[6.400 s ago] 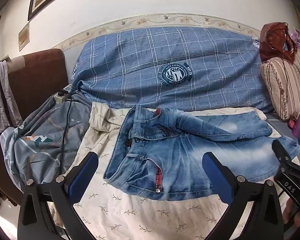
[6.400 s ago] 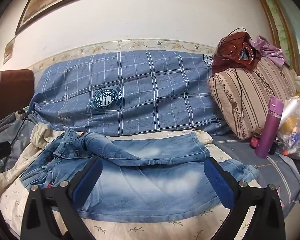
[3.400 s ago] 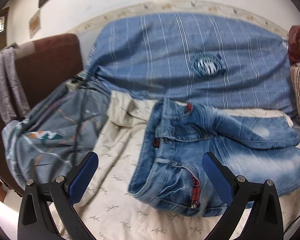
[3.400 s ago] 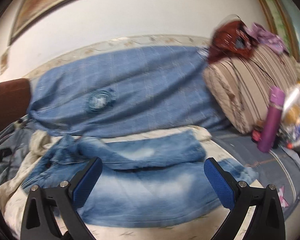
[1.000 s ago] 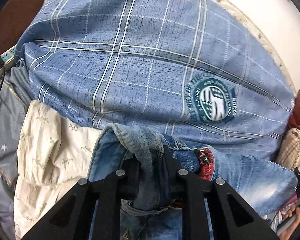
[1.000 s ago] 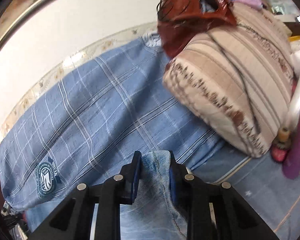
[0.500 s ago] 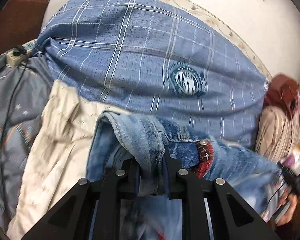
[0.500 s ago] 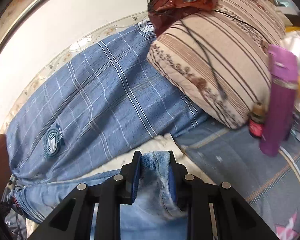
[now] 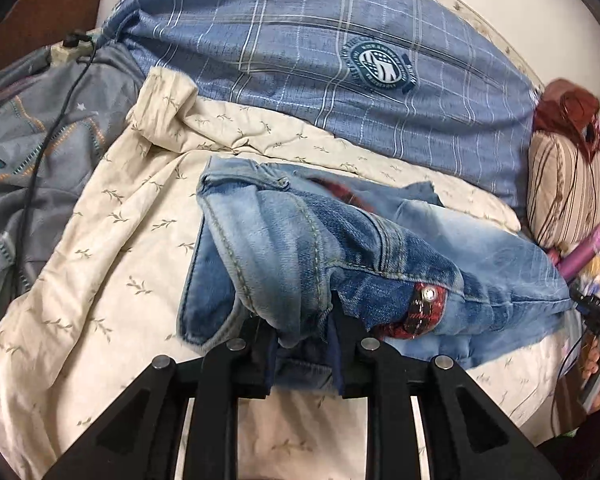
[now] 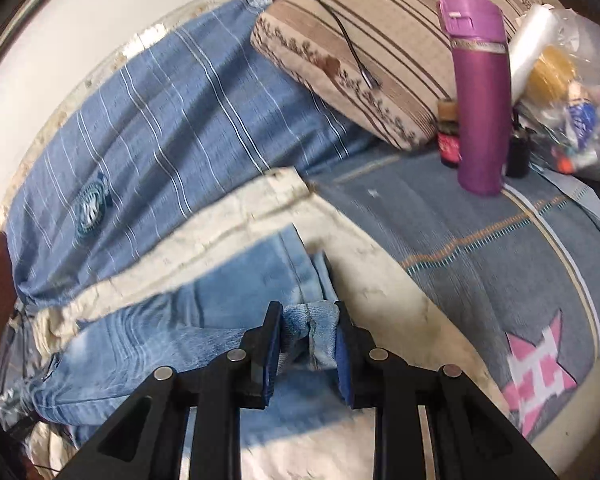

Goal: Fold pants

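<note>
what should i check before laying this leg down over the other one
1. Left gripper shut on the jeans at the waistband: ok.
2. Right gripper shut on the leg hem: ok.
3. Denim between the grips free of twists: cannot tell, the left wrist view shows it bunched near the waist.
4. Cream sheet under the jeans flat: not ok, it is rumpled toward the blue plaid bedding.
5. Purple bottle apart from the hem: ok, it stands upright by the striped pillow.
6. Black cable apart from the jeans: ok, it lies on the grey quilt.
</note>
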